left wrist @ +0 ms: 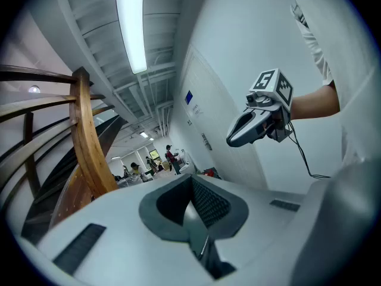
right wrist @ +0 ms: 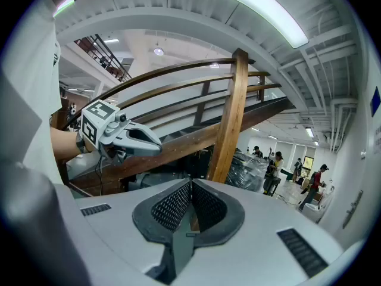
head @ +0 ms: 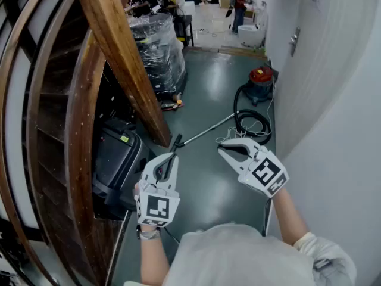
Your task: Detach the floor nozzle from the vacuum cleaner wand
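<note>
In the head view a red vacuum canister (head: pixel 260 80) stands by the right wall, with its black hose (head: pixel 253 123) coiled on the green floor. A thin metal wand (head: pixel 208 128) runs from the hose down-left to a black end piece (head: pixel 176 140); the part beyond it is hidden behind my left gripper (head: pixel 172 156). That gripper is shut and empty, held above the floor. My right gripper (head: pixel 222 152) hangs to its right, also shut with nothing in it. The left gripper view shows closed jaws (left wrist: pixel 191 182) and the right gripper (left wrist: pixel 257 121). The right gripper view shows closed jaws (right wrist: pixel 190 186) and the left gripper (right wrist: pixel 121 137).
A wooden staircase with a slanted post (head: pixel 122 58) fills the left side. Under it sits a black machine (head: pixel 116 159), and farther back a plastic-wrapped stack (head: pixel 158 49). A white wall (head: pixel 333 118) bounds the right. People (head: pixel 238 5) stand far down the corridor.
</note>
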`<state>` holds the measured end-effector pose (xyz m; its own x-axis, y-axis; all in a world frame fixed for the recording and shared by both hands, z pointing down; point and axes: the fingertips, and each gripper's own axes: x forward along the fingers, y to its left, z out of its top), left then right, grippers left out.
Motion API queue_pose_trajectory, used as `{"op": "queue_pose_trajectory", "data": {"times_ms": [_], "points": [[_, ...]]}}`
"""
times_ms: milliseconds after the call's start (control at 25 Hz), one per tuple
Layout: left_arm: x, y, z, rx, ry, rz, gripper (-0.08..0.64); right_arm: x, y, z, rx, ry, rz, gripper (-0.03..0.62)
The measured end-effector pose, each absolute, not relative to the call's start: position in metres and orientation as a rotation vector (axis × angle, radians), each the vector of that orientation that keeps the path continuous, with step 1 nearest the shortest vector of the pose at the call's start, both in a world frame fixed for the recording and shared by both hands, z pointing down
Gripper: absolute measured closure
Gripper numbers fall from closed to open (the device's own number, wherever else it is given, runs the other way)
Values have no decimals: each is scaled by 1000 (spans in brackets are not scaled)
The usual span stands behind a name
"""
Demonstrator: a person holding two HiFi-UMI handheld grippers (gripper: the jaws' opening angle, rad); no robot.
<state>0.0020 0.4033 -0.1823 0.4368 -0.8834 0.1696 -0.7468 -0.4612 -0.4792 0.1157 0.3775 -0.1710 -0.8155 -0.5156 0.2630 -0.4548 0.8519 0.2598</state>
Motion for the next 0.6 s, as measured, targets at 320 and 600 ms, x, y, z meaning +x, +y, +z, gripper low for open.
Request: {"op": "queue_pose_trajectory", "data": {"times_ms": [320,600], "points": [[6,399,-181,-2363,1384,-571,561,114,374,-174,733,-2697,-280,562],[12,397,-176,-2370,1379,-577,561,118,372,-179,755,-2738,-261,561]]}}
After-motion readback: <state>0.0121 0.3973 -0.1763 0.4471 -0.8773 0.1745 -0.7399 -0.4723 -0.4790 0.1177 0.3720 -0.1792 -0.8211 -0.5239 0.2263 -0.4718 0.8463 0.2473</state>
